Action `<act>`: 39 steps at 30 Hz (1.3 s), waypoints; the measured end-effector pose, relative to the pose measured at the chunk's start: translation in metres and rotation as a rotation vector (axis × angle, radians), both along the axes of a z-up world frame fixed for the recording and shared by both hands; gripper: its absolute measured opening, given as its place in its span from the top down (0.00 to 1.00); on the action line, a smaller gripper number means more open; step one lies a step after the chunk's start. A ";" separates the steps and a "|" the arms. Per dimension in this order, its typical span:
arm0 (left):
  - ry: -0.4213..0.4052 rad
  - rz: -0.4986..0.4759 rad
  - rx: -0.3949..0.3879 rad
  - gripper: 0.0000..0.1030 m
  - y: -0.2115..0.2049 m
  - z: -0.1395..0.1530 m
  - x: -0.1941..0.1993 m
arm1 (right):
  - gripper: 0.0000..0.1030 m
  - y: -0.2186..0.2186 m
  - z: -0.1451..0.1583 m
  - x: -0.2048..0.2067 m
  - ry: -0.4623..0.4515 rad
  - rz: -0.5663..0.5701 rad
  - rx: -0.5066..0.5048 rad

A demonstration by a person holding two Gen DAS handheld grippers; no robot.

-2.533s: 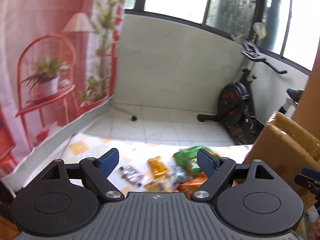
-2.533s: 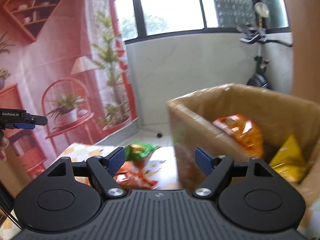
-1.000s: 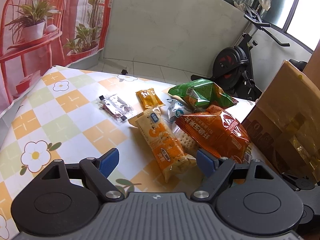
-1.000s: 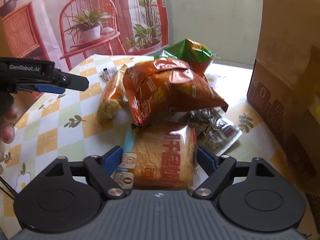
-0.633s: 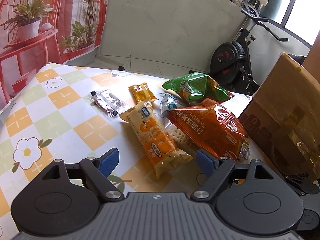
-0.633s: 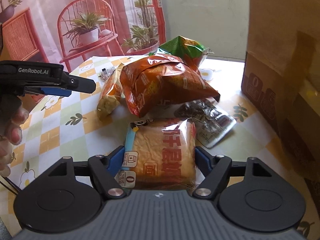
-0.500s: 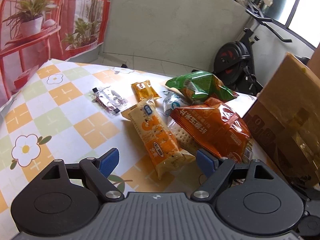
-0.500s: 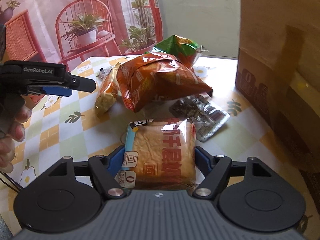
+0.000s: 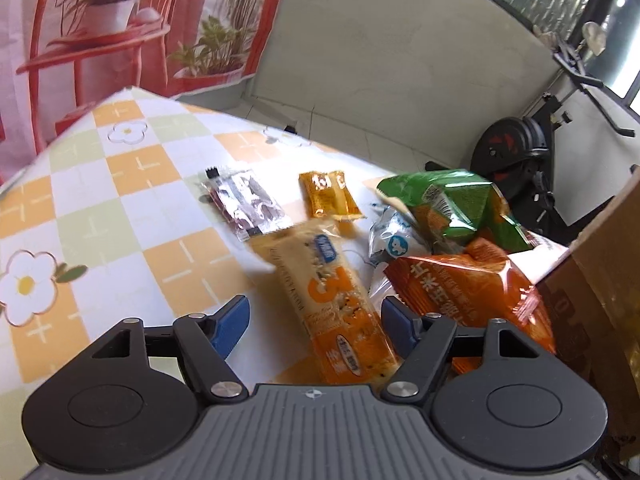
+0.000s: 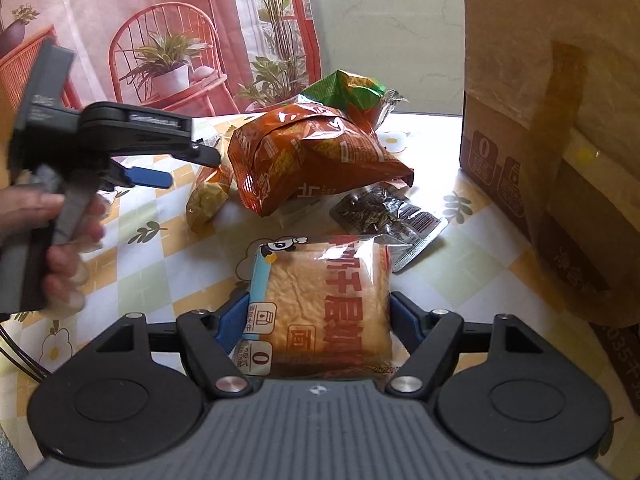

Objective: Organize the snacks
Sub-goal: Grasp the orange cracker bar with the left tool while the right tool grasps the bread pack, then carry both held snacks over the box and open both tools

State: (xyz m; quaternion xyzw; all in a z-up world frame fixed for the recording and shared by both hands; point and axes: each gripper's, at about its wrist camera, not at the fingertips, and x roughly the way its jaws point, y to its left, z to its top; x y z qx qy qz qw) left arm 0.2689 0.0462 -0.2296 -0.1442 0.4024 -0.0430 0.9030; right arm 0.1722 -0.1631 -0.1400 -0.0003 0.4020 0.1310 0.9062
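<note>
We find the snacks gathered on a counter [image 9: 100, 216] covered in an orange, green and white checked cloth with flower prints, beside a tall cardboard box [image 10: 560, 128] standing at the right. Our left gripper [image 9: 314, 320] is closing, with the near end of a long orange-and-cream biscuit pack [image 9: 332, 300] lying between its blue pads; the right pad sits just beside the wrapper, the left pad stands clear of it, and we see no firm pressure on the pack. Beyond it lie a small clear-and-purple sachet [image 9: 246, 204], a small orange packet [image 9: 330, 196], a white-and-blue wrapper [image 9: 394, 240], a green bag [image 9: 456, 208] and a large orange bag [image 9: 472, 292], the last two piled together close to the box. Our right gripper [image 10: 316, 320] stands partly open around a square bread pack [image 10: 324, 304] with red lettering; both blue pads lie against the wrapper's sides, and we judge the pack to be gripped while it rests on the counter. Ahead of it, in the right wrist view, a dark sachet [image 10: 388, 216] lies just beside the bread pack, partly under the large orange bag. At the left of that view a person's hand [image 10: 60, 232] holds the handle of the left gripper, which points toward the pile.
</note>
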 end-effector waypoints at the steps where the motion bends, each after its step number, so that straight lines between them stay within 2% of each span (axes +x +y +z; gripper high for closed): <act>1: 0.007 0.004 0.012 0.28 -0.003 -0.003 0.001 | 0.26 0.000 0.000 0.000 -0.001 0.000 0.001; 3: -0.003 0.001 0.030 0.29 -0.007 -0.006 0.000 | 0.26 0.000 -0.001 0.000 -0.002 0.001 0.002; 4: -0.012 -0.012 0.033 0.36 -0.009 -0.007 -0.001 | 0.26 -0.001 -0.001 0.000 -0.002 0.000 0.002; 7: -0.032 -0.044 0.034 0.48 -0.012 -0.004 -0.008 | 0.26 0.000 -0.001 0.000 -0.001 0.002 0.001; 9: -0.041 -0.065 0.077 0.51 -0.014 -0.001 -0.015 | 0.27 0.000 0.000 -0.001 0.001 0.001 0.001; 12: -0.040 -0.102 0.113 0.52 -0.013 0.002 -0.030 | 0.27 0.000 0.000 -0.004 0.004 -0.002 0.000; 21: -0.037 -0.186 0.110 0.52 0.012 -0.001 -0.106 | 0.27 -0.004 0.001 -0.022 0.006 -0.004 0.001; 25: -0.030 -0.164 0.073 0.54 0.021 -0.003 -0.135 | 0.27 -0.005 0.000 -0.031 0.003 -0.003 0.000; 30: -0.006 -0.070 -0.082 0.55 0.034 -0.016 -0.160 | 0.27 -0.008 0.001 -0.044 -0.004 -0.009 0.001; 35: -0.028 -0.064 -0.038 0.55 0.027 -0.016 -0.170 | 0.26 -0.008 0.003 -0.045 0.000 -0.019 -0.005; 39: -0.030 -0.064 -0.040 0.55 0.027 -0.015 -0.169 | 0.26 -0.008 0.003 -0.045 0.001 -0.022 -0.004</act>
